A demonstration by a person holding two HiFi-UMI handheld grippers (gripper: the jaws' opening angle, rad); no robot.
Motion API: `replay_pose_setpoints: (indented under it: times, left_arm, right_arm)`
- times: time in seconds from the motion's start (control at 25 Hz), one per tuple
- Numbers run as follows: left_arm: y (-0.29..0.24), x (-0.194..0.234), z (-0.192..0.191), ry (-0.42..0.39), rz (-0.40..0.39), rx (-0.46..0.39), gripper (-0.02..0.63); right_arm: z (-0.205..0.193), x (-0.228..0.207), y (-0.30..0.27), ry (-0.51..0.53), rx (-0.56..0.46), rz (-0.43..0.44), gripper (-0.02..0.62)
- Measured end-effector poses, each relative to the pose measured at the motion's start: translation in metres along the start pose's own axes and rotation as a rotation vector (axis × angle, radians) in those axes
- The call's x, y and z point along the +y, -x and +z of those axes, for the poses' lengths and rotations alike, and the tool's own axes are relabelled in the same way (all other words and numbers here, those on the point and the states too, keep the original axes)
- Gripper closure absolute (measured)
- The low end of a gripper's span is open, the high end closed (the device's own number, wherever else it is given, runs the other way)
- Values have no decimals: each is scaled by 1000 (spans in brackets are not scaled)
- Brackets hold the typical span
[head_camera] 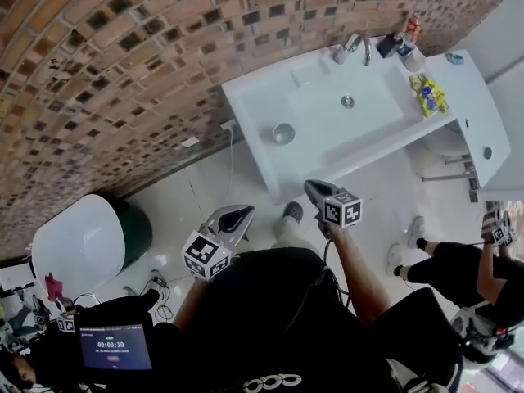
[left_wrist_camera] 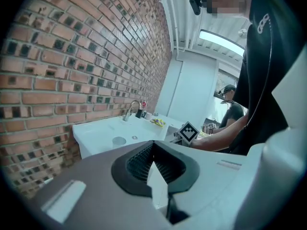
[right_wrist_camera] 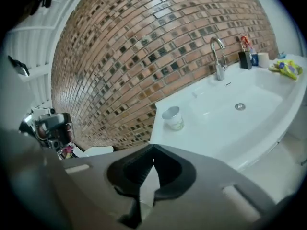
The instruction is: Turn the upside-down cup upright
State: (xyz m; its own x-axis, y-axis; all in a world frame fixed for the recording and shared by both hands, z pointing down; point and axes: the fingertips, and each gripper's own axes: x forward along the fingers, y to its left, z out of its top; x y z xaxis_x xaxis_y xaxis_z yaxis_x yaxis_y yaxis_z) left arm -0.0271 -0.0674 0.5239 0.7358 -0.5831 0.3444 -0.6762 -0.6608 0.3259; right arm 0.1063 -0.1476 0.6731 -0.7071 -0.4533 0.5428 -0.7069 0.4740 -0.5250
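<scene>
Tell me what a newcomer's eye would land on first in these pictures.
The brown brick wall fills the upper left of the head view, with a white sink set against it and a small cup alone on the sink's left end. Nearer the camera, the left gripper and right gripper, each bearing a black-and-white marker cube, point toward the sink with jaws together and nothing between them.

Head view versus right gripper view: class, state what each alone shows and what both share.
Head view only: the left gripper and a dark timer screen. Right gripper view only: the right gripper with its jaws shut on nothing. Both: the white ceramic sink, its chrome tap and the small pale cup on the sink's ledge.
</scene>
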Motion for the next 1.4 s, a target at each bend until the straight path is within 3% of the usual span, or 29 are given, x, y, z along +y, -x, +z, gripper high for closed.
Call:
replay_pose_setpoints:
  times: [0.12, 0.44, 0.68, 0.8, 0.96, 1.08, 1.4]
  left_arm:
    - [26, -3, -14, -12, -34, -7, 591]
    - [133, -13, -69, 8, -106, -51, 591]
    - [188, -41, -100, -11, -148, -39, 591]
    - [195, -55, -99, -36, -149, -56, 591]
    - [202, -81, -99, -54, -138, -87, 591]
    - [196, -109, -107, -67, -130, -91, 591]
    - [165, -242, -143, -79, -183, -52, 591]
  right_arm:
    - [-17, 36, 15, 3, -37, 14, 604]
    - [-54, 182, 56, 15, -279, -53, 603]
    - [-111, 252, 70, 72, -262, -76, 603]
    - [-118, 274, 79, 115, -268, -59, 603]
    - [-132, 297, 96, 281, -238, -32, 603]
    - [-142, 301, 127, 350, -245, -24, 603]
    - [-214, 264, 250, 319, -297, -76, 603]
